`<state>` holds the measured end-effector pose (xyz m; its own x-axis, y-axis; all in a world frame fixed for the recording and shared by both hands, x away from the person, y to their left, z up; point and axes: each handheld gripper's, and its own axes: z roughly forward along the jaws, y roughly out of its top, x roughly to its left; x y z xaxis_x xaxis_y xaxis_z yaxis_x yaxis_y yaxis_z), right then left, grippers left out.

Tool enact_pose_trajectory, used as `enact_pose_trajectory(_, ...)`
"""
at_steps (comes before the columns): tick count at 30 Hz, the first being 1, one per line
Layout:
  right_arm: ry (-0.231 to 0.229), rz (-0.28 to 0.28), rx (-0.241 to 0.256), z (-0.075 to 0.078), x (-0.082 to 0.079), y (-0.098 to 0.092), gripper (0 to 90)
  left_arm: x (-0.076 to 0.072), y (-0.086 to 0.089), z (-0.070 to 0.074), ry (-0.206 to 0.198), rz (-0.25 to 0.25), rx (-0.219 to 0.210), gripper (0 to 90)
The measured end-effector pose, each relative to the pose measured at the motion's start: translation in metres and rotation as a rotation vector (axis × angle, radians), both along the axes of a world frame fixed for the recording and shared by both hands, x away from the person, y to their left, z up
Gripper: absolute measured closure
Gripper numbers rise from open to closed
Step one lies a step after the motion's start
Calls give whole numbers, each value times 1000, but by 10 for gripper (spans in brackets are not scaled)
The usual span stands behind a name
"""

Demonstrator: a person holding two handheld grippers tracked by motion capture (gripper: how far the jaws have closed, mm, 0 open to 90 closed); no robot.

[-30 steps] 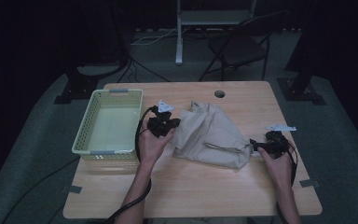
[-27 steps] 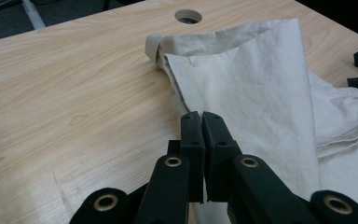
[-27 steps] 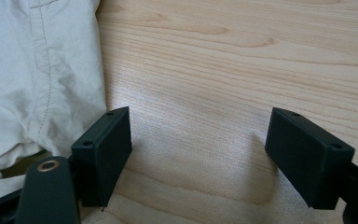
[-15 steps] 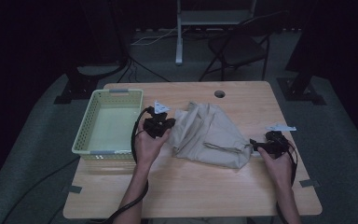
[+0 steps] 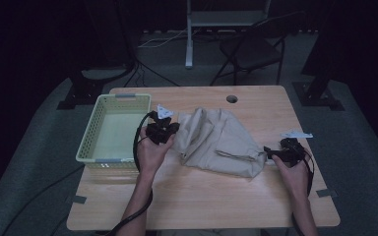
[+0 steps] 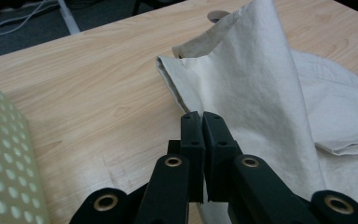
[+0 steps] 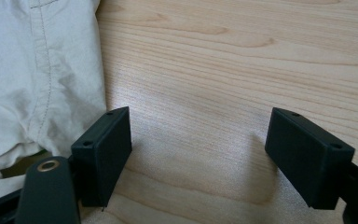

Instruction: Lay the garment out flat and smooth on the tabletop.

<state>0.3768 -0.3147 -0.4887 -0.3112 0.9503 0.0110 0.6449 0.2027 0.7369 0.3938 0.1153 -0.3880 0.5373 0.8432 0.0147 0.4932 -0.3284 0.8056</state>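
Pinching the crumpled beige cotton garment (image 6: pixel 270 107) in closed left tongs (image 6: pixel 201 122), right tongs (image 7: pixel 214 158) gaping wide beside its hem; next, probably grasp there.

Table (image 5: pixel 211 196): light wood top, round hole (image 5: pixel 232 99) near the far edge.
Basket (image 5: pixel 89 145): pale green, perforated walls, stands on the table's left part, its near end at the table's left edge.
Cloth (image 5: pixel 221 142): beige garment with seams, lies crumpled on the middle of the table, just right of the basket.
Tape (image 5: pixel 78 199): grey tabs at the near left and near right edges (image 5: pixel 324 192).
Floor (image 5: pixel 39 162): grey carpet around the table.
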Motion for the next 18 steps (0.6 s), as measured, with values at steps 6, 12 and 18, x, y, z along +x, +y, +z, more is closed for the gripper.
enact_pose_trajectory(6,0,0,1,0,0,0,218,-4,5,2,-18,25,29,887)
enact_pose_trajectory(12,0,-1,1,0,0,0,218,-4,11,2,-22,41,24,888)
enact_pose_trajectory(18,0,-1,1,0,0,0,218,-6,16,4,-34,60,34,888)
